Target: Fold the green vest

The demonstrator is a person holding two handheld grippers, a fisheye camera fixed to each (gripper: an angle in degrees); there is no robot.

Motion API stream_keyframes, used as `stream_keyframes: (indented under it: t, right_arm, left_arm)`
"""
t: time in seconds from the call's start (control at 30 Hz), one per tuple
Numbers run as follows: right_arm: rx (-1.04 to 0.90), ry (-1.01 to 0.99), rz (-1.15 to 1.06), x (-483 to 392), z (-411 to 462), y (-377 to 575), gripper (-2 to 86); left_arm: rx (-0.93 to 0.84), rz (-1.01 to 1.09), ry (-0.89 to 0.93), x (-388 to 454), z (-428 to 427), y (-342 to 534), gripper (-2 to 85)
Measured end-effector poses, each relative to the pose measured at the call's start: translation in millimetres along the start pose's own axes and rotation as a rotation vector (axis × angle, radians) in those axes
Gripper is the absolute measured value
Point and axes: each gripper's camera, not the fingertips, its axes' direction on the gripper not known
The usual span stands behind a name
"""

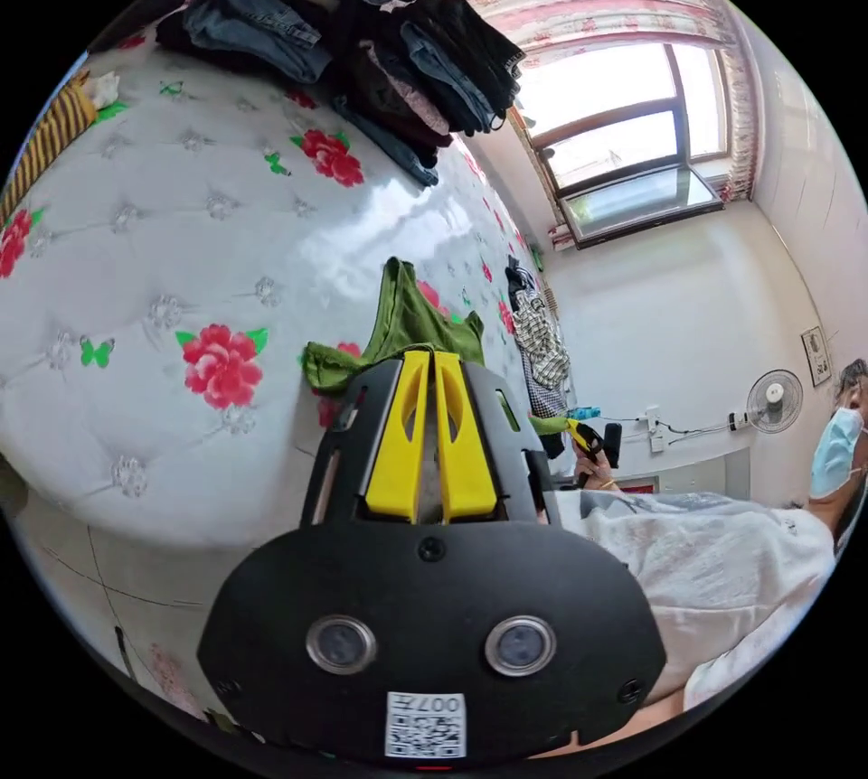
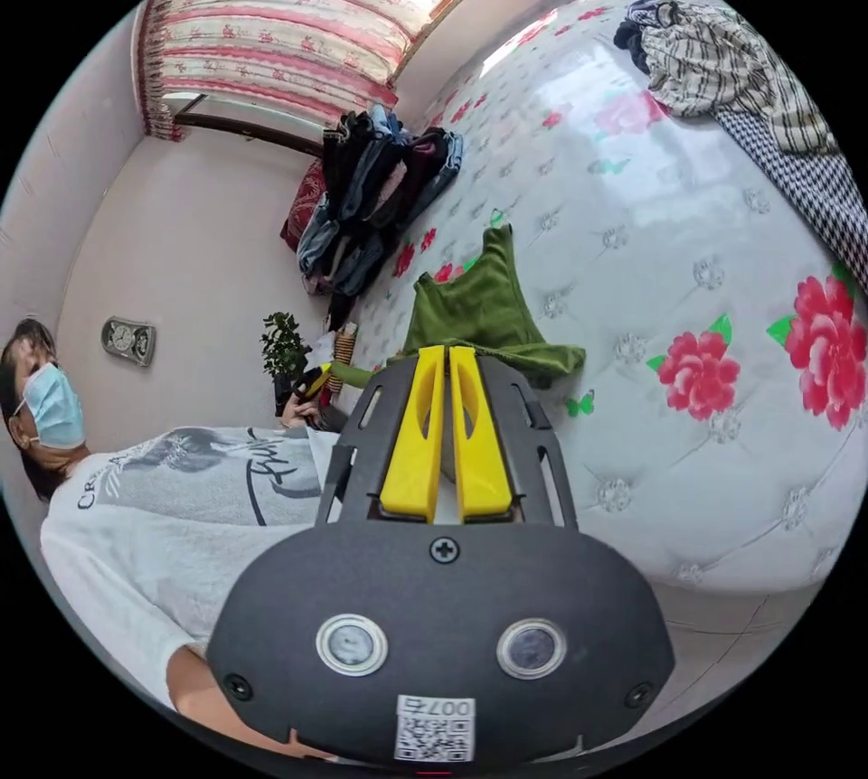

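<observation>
The green vest [image 1: 409, 320] lies on the flowered white bed [image 1: 181, 219], straps pointing away from the edge. My left gripper [image 1: 431, 354] is shut on one corner of its hem, yellow jaws pressed together. My right gripper [image 1: 583, 437] shows further along the bed edge with a strip of green cloth running into it. In the right gripper view the vest [image 2: 484, 309] spreads over the bed [image 2: 687, 219], and the right gripper [image 2: 447, 351] is shut on its near hem. The left gripper [image 2: 315, 381] holds the other end, so the hem stretches between the two.
A heap of dark folded clothes [image 1: 362, 47] [image 2: 380, 183] sits at the bed's far end. Checked garments [image 1: 542, 345] [image 2: 741, 65] lie near the other end. A person in a white shirt [image 1: 714, 562] [image 2: 181, 490] stands at the bed's edge. A fan [image 1: 775, 399] and a plant [image 2: 285, 345] stand by the walls.
</observation>
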Motion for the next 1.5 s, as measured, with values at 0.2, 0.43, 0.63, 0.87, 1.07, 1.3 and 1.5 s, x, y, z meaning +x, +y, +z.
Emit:
stream_keyframes:
  t: [0.2,0.43,0.63,0.87,1.07,1.3,1.5]
  right_arm:
    - [0.091,0.104,0.035,-7.1,19.7,-130.0,1.3]
    - [0.11,0.154,0.25,46.5,43.0,-105.6,4.7]
    - [0.14,0.053,0.478,100.5,54.2,-36.4,7.2]
    - [0.208,-0.001,0.53,114.6,80.8,-61.1,8.1]
    - [0.215,0.082,0.476,94.9,86.3,-123.9,1.3]
    - [-0.179,0.36,-0.435,-133.2,190.8,-207.3,0.4]
    - [-0.616,0.334,-0.783,-207.2,358.6,-116.6,2.8]
  left_arm:
    - [0.094,-0.053,-0.095,4.1,59.0,-117.7,9.9]
    - [0.015,-0.049,-0.208,-11.4,91.6,-105.9,11.4]
    - [-0.036,-0.207,-0.194,-67.8,86.3,-25.5,10.5]
    - [-0.014,-0.322,-0.11,-95.3,94.6,-9.3,10.6]
    - [-0.039,-0.31,-0.12,-106.0,97.3,-17.8,10.6]
    - [0.012,-0.32,-0.068,-125.1,67.7,-2.2,10.6]
    - [0.038,-0.349,-0.041,-142.0,49.7,16.4,10.9]
